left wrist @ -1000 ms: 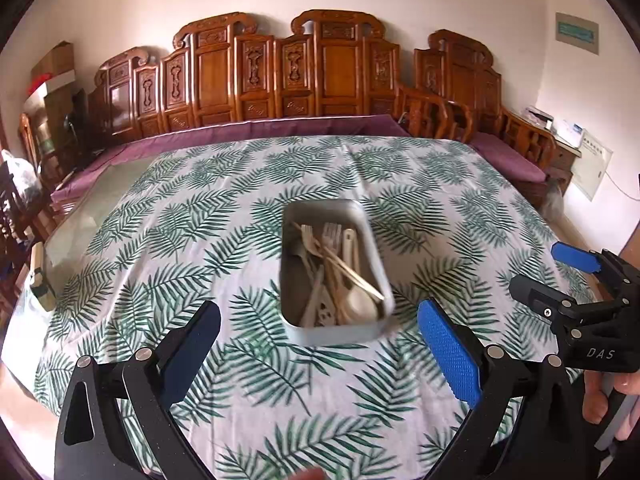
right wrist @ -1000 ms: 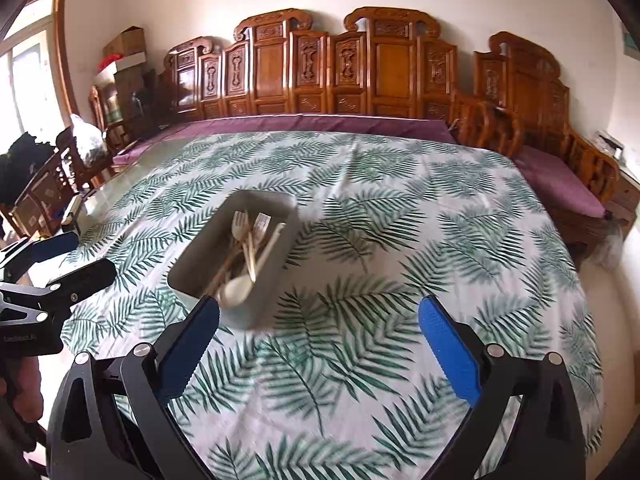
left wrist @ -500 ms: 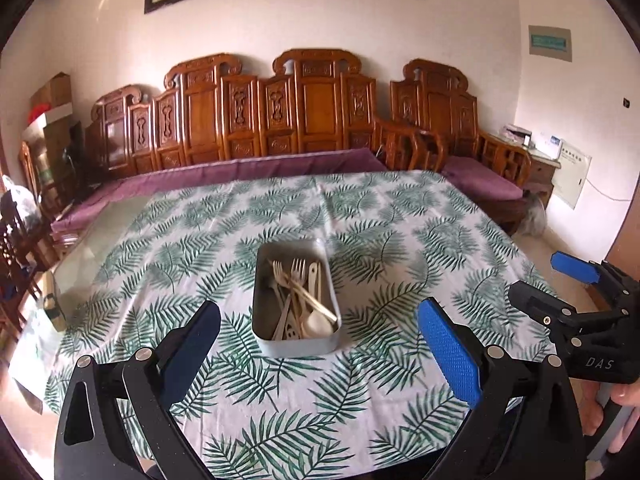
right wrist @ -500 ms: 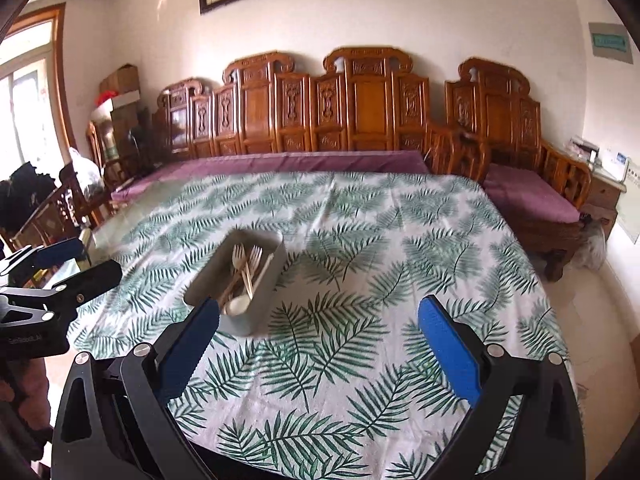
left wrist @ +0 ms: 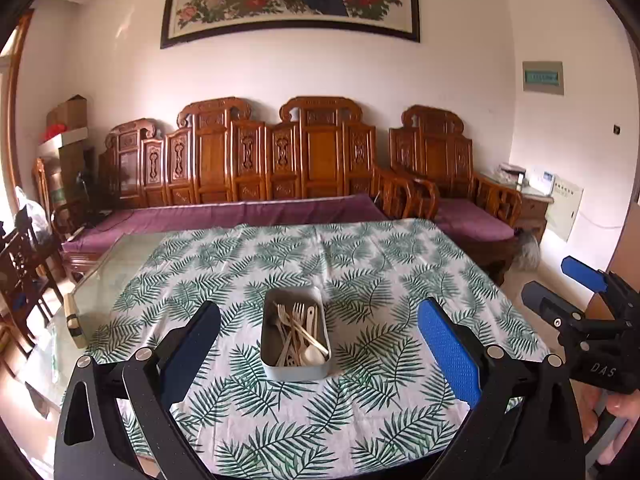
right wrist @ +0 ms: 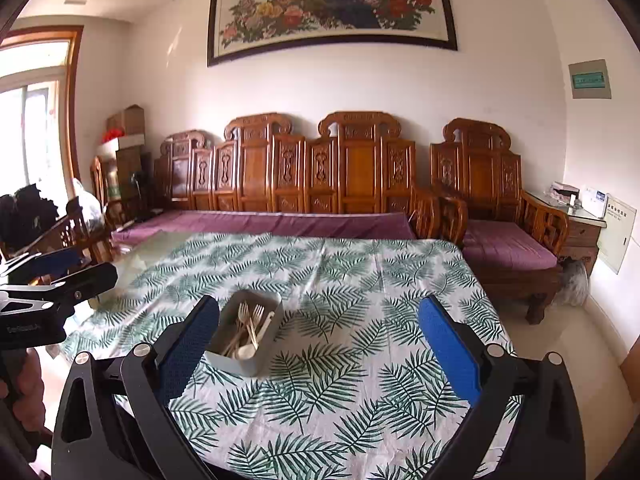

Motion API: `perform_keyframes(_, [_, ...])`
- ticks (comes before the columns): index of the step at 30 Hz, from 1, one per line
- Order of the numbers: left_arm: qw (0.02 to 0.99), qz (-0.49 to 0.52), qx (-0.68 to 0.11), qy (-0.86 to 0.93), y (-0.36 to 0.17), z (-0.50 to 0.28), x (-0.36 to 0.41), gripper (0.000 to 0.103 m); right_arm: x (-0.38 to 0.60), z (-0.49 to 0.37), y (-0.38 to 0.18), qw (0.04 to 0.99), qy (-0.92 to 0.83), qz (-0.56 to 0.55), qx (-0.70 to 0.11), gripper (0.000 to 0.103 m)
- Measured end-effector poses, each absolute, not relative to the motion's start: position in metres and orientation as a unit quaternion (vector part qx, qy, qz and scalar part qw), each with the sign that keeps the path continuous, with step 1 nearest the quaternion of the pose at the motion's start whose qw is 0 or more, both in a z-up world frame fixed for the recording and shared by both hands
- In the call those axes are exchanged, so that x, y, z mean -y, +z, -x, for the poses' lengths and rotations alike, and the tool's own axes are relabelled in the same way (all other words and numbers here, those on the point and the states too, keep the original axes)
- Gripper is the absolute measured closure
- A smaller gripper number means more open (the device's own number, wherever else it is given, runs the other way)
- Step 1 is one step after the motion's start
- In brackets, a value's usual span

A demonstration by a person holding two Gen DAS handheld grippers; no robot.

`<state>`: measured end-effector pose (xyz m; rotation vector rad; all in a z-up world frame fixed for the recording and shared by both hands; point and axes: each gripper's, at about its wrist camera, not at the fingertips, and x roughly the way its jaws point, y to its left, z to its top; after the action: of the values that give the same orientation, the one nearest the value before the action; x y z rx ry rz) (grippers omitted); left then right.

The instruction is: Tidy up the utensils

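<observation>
Both grippers pulled back and up since 1 s ago; tray (left wrist: 295, 334) now smaller, mid-table on leaf cloth (left wrist: 360, 400). Utensils (left wrist: 298, 336) inside, long axis pointing away. Left gripper (left wrist: 318, 350) dead ahead of it, nearer; right gripper (right wrist: 318, 350) has tray off to its left. Both spread wide, empty.

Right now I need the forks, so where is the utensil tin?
The utensil tin sits on the leaf-print tablecloth, centred in the left wrist view and left of centre in the right wrist view, apart from both open tongs.
</observation>
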<state>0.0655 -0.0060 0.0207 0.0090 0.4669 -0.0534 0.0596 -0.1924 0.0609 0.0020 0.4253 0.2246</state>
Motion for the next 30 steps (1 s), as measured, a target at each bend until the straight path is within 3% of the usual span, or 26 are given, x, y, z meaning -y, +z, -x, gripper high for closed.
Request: perform_keyframes(30, [0.975, 0.002, -0.219, -0.022, 0.018, -0.052, 0.0, 0.008, 0.198, -0.044, 0.07, 0.974, 0.105, -0.015, -0.199, 0.003])
